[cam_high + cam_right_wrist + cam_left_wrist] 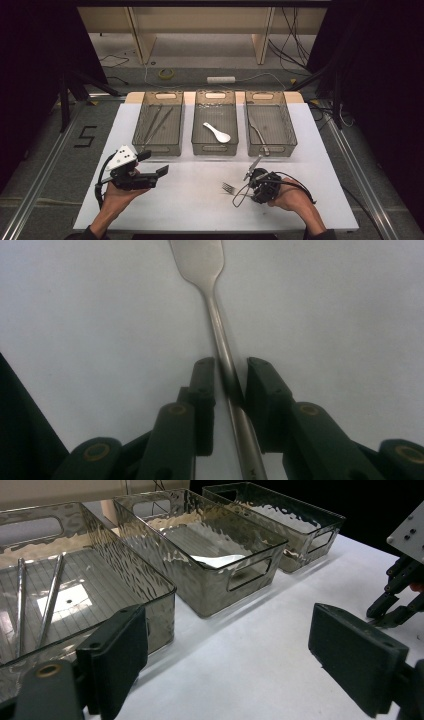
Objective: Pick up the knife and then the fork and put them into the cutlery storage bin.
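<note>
Fork (220,335): plain silver metal, matte sheen, with a slim round handle that widens into a flat neck at the top of your right gripper view – the tines are cut off there. In the high view the tines point left, toward the middle of the table.
Fork's place: it lies flat on the white table (200,200), in front of the right-hand bin (270,129) and well clear of it, with its handle running back between your right jaws.
Right gripper (231,371): you have it low over the table with the jaws nearly together – one on each side of the handle. A thin gap shows on the left side, so I cannot tell whether the pads press the handle yet.
Left gripper (227,652): you hold it just above the table with the jaws spread wide and nothing between them, pointing toward the bins.
Left bin (159,126): holds two long thin metal pieces.
Middle bin (215,128): holds a white spoon (217,132).
Right-hand bin: holds one metal utensil.
</note>
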Motion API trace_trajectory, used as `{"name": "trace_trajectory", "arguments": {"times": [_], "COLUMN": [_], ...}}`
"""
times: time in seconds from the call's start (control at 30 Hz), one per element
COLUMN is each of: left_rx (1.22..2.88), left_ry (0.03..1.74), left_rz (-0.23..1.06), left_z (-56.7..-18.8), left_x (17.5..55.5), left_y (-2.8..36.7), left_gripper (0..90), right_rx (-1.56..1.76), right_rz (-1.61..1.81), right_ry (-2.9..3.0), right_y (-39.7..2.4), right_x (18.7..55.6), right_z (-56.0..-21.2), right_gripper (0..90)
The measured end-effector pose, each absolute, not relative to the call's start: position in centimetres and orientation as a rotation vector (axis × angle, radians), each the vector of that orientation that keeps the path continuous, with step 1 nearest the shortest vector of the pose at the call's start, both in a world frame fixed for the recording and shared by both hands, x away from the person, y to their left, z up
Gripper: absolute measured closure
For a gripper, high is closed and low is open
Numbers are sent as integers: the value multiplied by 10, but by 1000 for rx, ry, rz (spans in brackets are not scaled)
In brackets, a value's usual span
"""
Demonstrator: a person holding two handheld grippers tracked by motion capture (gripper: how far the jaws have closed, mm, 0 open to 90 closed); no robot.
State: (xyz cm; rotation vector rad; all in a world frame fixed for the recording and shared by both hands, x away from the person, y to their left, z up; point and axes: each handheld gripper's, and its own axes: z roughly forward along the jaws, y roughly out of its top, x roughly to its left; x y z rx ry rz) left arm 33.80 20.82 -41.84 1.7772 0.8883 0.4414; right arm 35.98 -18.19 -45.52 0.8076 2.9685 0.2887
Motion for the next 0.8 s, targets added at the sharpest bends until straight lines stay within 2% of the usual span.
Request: {"name": "trace_trajectory", "arguments": {"times": [0.8], "left_rx": [1779], "left_ry": [888], "left_rz": [444], "left_z": [-418], "left_x": [338], "left_y": [207], "left_gripper": [159], "right_rx": [754], "right_rz": [238], "right_ry": [2981], "right_y": [-176], "right_x": [359], "right_z": [-455], "right_gripper": [839]}}
